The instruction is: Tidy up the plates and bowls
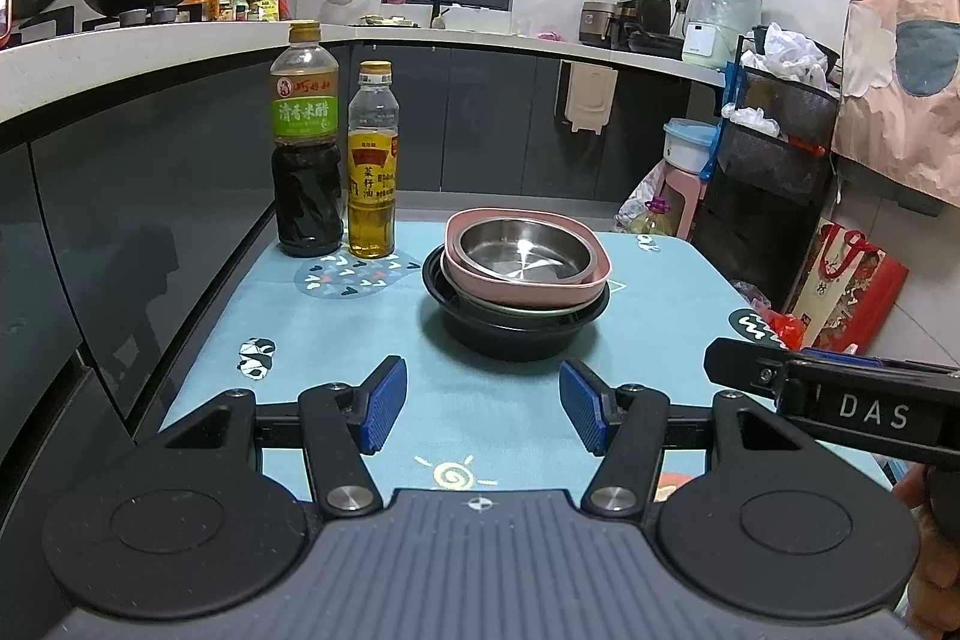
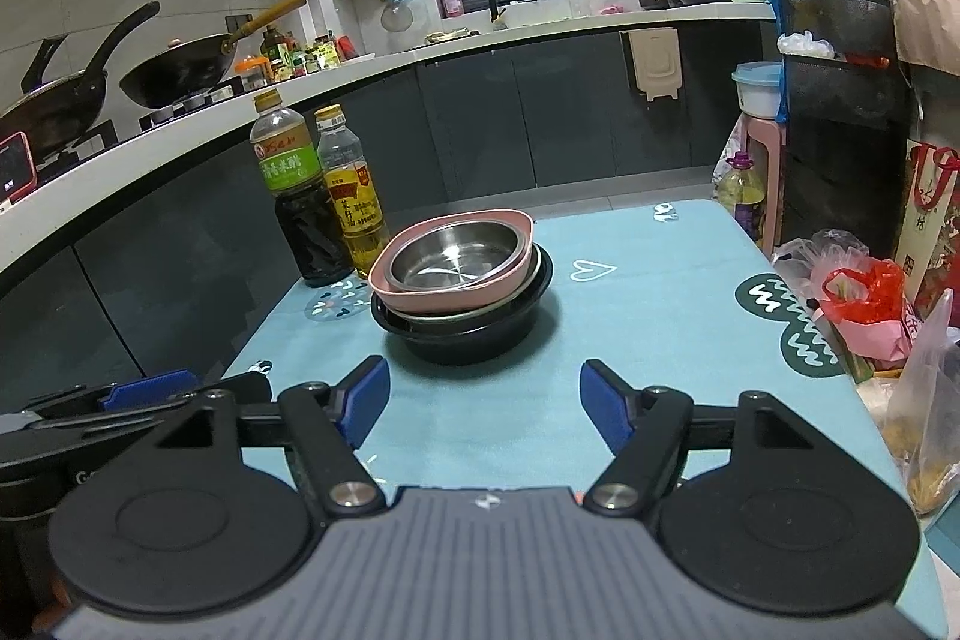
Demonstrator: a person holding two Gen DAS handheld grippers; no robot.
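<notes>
**Nested stack dead ahead of both grippers, nothing held**

Nearest in the left wrist view, the left gripper (image 1: pixel 483 403) hangs over the front of the worktop (image 1: pixel 336 340) with its blue pads spread wide and only the teal cloth between them; the right gripper (image 2: pixel 483 400) shows the same in its own view, jaws apart and empty; the two sit side by side, each one's finger edging into the other's picture.

Just beyond the fingertips, apart from both, stands the stack; a black bowl (image 1: pixel 510 331) at the bottom, a pale plate rim (image 1: pixel 528 307) barely showing above it, a pink squarish dish (image 1: pixel 528 274) on that, and a steel bowl (image 1: pixel 522 250) nested in the pink one, all mouth-up. From the left gripper the stack lies straight ahead and a touch to the right; from the right gripper it lies ahead and to the left; so it sits roughly between the two lines of reach, and I judge neither hand clearly nearer.

The round pieces have no long axis; the pink dish sits skewed, its longer side running across the view and its near edge overhanging the black rim, which looks the easiest lip to pinch.

Further back at the left, a dark vinegar bottle (image 1: pixel 306 148) and an oil bottle (image 1: pixel 372 166) stand upright, touching or nearly so, near the stack's left side; a reach from that side would crowd them.
</notes>
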